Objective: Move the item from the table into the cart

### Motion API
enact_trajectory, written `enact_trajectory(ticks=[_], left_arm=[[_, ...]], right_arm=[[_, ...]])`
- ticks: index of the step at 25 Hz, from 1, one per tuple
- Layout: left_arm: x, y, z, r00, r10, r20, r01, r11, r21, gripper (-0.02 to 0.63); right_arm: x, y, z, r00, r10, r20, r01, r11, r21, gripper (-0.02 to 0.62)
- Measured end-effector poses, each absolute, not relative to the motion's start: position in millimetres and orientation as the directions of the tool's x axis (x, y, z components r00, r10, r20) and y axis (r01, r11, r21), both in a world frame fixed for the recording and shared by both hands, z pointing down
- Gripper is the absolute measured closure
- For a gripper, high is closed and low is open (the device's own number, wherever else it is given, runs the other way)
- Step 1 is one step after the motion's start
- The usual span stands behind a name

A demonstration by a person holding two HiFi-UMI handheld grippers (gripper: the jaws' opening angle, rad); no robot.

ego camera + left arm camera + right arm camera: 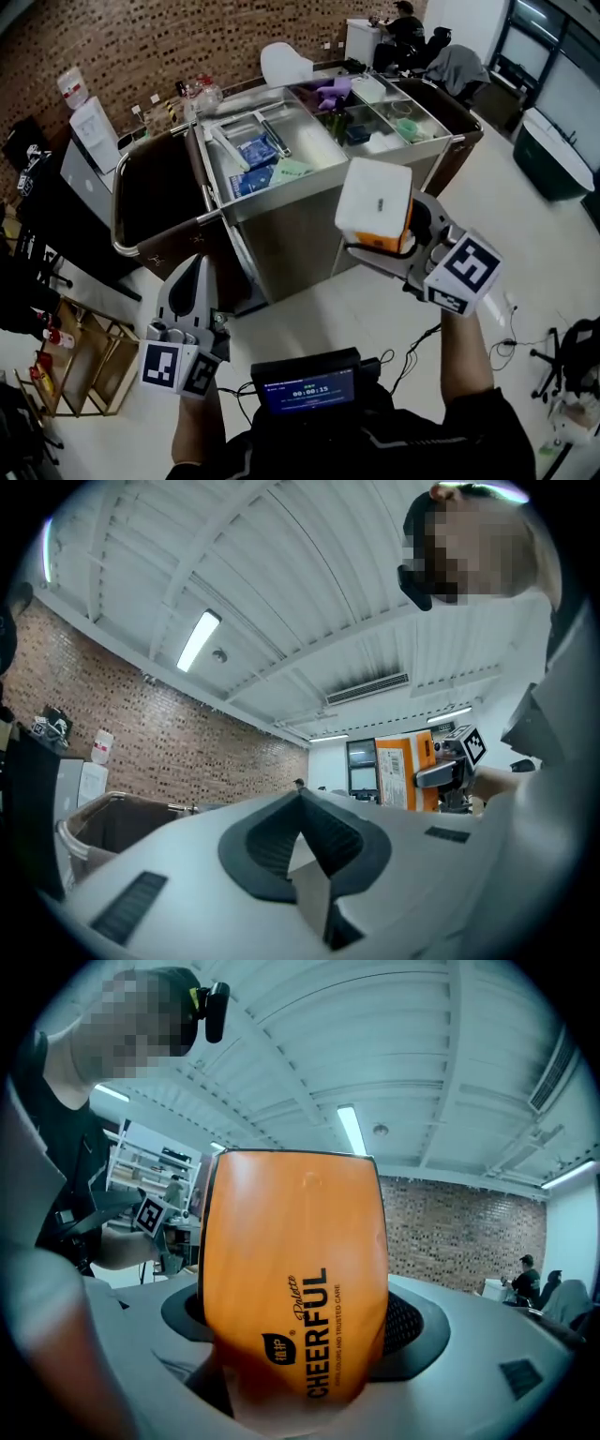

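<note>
My right gripper (pixel 386 236) is shut on an orange and white pack (pixel 375 199), held up in the air in front of the steel cart (pixel 300 234). In the right gripper view the pack (pixel 295 1279) fills the space between the jaws, with "CHEERFUL" printed on its orange side. It also shows far off in the left gripper view, the pack (pixel 398 772) in the other hand. My left gripper (pixel 194 274) hangs lower left of the cart, tip raised, jaws shut and empty (pixel 302 803). The cart's top tray holds blue packets (pixel 255 152), green items and a purple thing in separate compartments.
Brown bags hang on both sides of the cart (pixel 155 202). A wooden rack (pixel 89 361) stands at lower left, a dark green bin (pixel 553 155) at right, cables on the floor (pixel 511 328). A person sits at a desk at the back (pixel 405 26).
</note>
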State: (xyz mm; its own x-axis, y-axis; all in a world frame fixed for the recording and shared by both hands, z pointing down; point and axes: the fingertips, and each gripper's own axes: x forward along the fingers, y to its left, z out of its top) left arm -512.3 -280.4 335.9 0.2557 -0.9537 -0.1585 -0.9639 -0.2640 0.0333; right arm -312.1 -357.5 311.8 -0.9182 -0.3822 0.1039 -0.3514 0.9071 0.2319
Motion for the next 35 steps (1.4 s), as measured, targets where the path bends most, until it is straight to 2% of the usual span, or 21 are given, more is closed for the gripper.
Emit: enact_trajectory(ticks=[7, 13, 16, 23, 28, 35], left_arm=[[-418, -389, 321, 0.271, -0.942, -0.2, -0.957, -0.286, 0.052, 0.603], [-378, -464, 307, 0.32, -0.924, -0.207, -0.939, -0.339, 0.062, 0.603], [-378, -503, 288, 0.337, -0.914, -0.226, -0.936, -0.35, 0.022, 0.603], [-402, -609, 285, 0.362, -0.916, -0.173, -0.931, -0.364, -0.024, 0.603], [-402, -661, 295, 0.367, -0.917, -0.157, -0.928, -0.373, 0.009, 0.603], [-389, -703, 277, 0.336, -0.926, -0.174, -0.94, -0.34, -0.006, 0.603]], right_arm=[[-206, -460, 299, -0.903, -0.412, 0.118, -0.371, 0.889, 0.269, 0.173], [-159, -555, 274, -0.896, -0.422, 0.14, -0.368, 0.88, 0.301, 0.173], [-160, -602, 260, -0.884, -0.437, 0.168, -0.362, 0.865, 0.347, 0.173], [-194, -700, 266, -0.849, -0.448, 0.28, -0.313, 0.854, 0.416, 0.173], [-216, -759, 292, -0.839, -0.38, 0.388, -0.206, 0.884, 0.42, 0.173], [-225, -820, 329, -0.753, -0.285, 0.593, 0.004, 0.899, 0.438, 0.173]])
